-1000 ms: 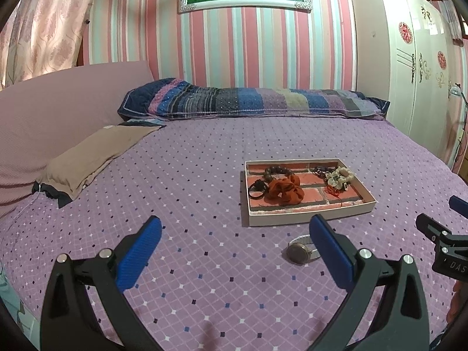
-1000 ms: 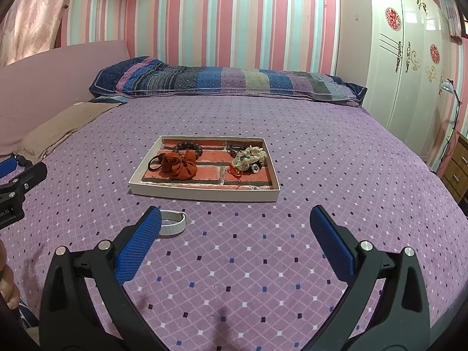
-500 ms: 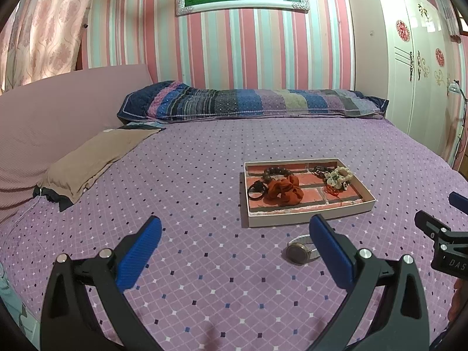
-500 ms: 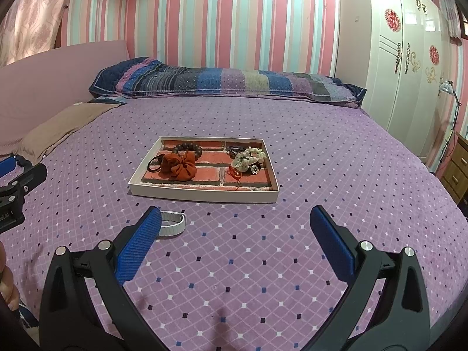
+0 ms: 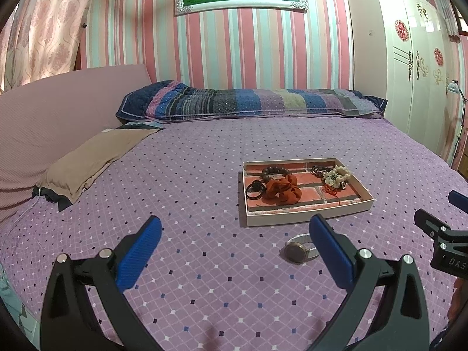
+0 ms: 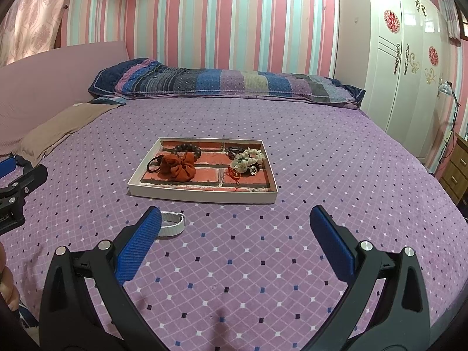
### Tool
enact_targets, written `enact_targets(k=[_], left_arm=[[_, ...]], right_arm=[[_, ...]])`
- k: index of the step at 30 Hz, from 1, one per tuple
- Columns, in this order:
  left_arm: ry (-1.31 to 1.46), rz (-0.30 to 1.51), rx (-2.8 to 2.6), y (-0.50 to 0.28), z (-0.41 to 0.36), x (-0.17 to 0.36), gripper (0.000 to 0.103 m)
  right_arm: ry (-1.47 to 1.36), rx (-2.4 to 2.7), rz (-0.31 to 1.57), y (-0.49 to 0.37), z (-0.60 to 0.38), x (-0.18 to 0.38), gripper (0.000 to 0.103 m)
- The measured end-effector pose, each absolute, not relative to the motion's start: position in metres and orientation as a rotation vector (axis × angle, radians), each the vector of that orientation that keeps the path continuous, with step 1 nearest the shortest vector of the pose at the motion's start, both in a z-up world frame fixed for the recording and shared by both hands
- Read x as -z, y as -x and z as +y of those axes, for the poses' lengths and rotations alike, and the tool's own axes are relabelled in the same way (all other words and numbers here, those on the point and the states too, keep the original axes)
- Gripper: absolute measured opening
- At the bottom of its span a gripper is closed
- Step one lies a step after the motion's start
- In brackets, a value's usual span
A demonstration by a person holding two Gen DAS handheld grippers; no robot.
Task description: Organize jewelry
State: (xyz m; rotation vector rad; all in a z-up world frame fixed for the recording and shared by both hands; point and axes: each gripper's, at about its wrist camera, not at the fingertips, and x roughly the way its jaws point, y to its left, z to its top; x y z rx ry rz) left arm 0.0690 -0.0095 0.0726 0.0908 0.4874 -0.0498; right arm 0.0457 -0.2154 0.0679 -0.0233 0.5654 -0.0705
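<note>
A white tray (image 5: 307,220) with a brick-pattern floor lies on the purple bed; it also shows in the right wrist view (image 6: 201,196). In it lie an orange scrunchie (image 5: 280,191), a black hair tie (image 5: 254,190), a dark bead bracelet (image 5: 273,171) and a cream scrunchie (image 5: 336,175). A watch with a silver band (image 5: 298,250) lies on the bed just in front of the tray, partly behind my left gripper's right finger; the right wrist view shows its band (image 6: 172,224). My left gripper (image 5: 234,251) is open and empty. My right gripper (image 6: 235,241) is open and empty.
A striped pillow (image 5: 251,101) lies at the bed's head. A tan folded cloth (image 5: 93,158) lies at the left. A white wardrobe (image 5: 409,67) stands at the right, with a wooden drawer unit (image 6: 456,169) beside the bed.
Both grippers have barely shifted; the views have tilted up slightly. The watch and tray have not moved.
</note>
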Motion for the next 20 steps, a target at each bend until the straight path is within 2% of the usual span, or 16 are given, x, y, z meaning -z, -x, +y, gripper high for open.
enact_targets(k=[20], left_arm=[[-0.097,0.514,0.068,-0.0721,-0.0125,-0.0698,0.099]], right_arm=[[0.031,0.077,0.56,-0.0449,-0.2176,-0.0728,0.099]])
